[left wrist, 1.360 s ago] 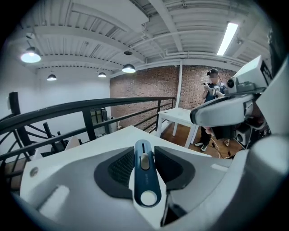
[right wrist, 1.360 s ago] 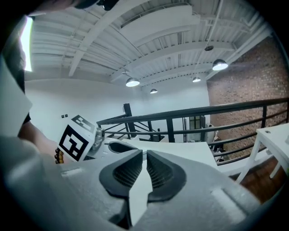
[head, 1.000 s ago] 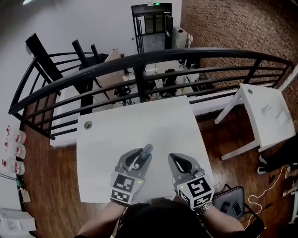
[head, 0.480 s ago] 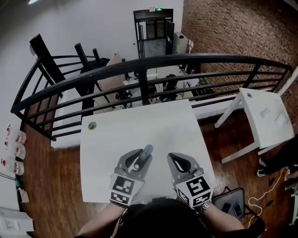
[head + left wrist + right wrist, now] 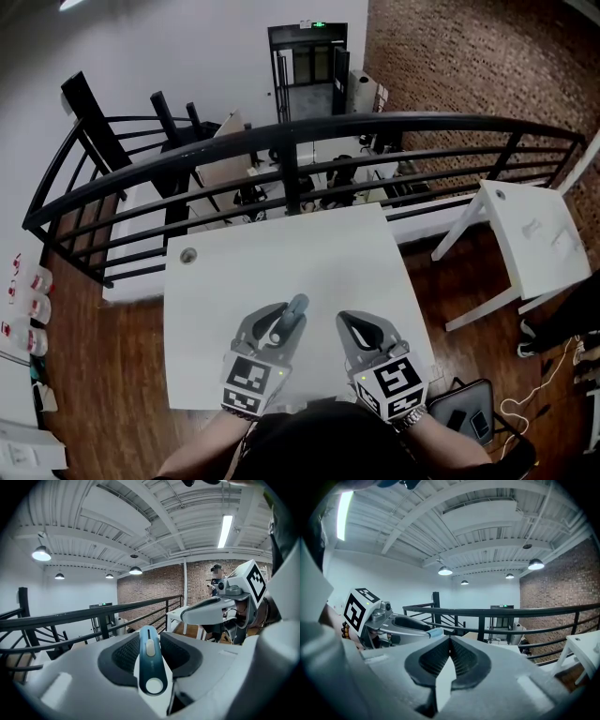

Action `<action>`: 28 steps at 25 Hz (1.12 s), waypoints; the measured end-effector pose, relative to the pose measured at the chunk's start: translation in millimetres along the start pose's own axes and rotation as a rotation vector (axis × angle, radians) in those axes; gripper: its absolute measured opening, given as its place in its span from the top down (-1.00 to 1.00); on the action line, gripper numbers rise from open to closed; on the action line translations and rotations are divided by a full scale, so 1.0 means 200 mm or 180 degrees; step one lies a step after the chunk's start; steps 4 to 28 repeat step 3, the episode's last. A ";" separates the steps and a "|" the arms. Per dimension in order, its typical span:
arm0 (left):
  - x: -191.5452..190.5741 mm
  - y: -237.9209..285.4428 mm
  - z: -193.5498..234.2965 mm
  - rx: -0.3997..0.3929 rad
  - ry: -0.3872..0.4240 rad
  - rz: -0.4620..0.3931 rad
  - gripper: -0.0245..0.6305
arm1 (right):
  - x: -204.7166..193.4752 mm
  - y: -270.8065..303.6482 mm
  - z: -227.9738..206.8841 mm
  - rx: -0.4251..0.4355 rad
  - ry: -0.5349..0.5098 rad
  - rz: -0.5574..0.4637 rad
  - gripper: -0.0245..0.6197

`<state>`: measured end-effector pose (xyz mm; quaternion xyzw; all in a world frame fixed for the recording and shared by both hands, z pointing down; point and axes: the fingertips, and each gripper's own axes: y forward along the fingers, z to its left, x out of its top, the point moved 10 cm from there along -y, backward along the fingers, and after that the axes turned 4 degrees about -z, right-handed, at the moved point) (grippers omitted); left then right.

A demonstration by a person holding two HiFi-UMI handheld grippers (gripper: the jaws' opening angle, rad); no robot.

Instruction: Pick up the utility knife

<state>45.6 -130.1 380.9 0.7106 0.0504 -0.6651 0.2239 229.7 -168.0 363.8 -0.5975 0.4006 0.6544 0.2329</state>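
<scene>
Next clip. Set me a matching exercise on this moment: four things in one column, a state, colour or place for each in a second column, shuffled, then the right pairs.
Things
1. left gripper
2. right gripper
3. utility knife
4. black railing

States, colours, places
a. shut, nothing between its fingers
b. beyond the far edge of the white table
c. shut on the knife
d. blue with a white slider

Pairs: 1-c, 2-a, 3-d, 4-b
</scene>
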 end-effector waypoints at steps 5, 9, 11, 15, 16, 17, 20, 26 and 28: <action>0.00 -0.02 0.01 -0.0003 0.0003 -0.0013 0.44 | 0.01 0.00 0.02 -0.0004 -0.0013 -0.0003 0.95; 0.00 -0.02 0.01 -0.0003 0.0003 -0.0013 0.44 | 0.01 0.00 0.02 -0.0004 -0.0013 -0.0003 0.95; 0.00 -0.02 0.01 -0.0003 0.0003 -0.0013 0.44 | 0.01 0.00 0.02 -0.0004 -0.0013 -0.0003 0.95; 0.00 -0.02 0.01 -0.0003 0.0003 -0.0013 0.44 | 0.01 0.00 0.02 -0.0004 -0.0013 -0.0003 0.95; 0.00 -0.02 0.01 -0.0003 0.0003 -0.0013 0.44 | 0.01 0.00 0.02 -0.0004 -0.0013 -0.0003 0.95; 0.00 -0.02 0.01 -0.0003 0.0003 -0.0013 0.44 | 0.01 0.00 0.02 -0.0004 -0.0013 -0.0003 0.95; 0.00 -0.02 0.01 -0.0003 0.0003 -0.0013 0.44 | 0.01 0.00 0.02 -0.0004 -0.0013 -0.0003 0.95; 0.00 -0.02 0.01 -0.0003 0.0003 -0.0013 0.44 | 0.01 0.00 0.02 -0.0004 -0.0013 -0.0003 0.95; 0.00 -0.02 0.01 -0.0003 0.0003 -0.0013 0.44 | 0.01 0.00 0.02 -0.0004 -0.0013 -0.0003 0.95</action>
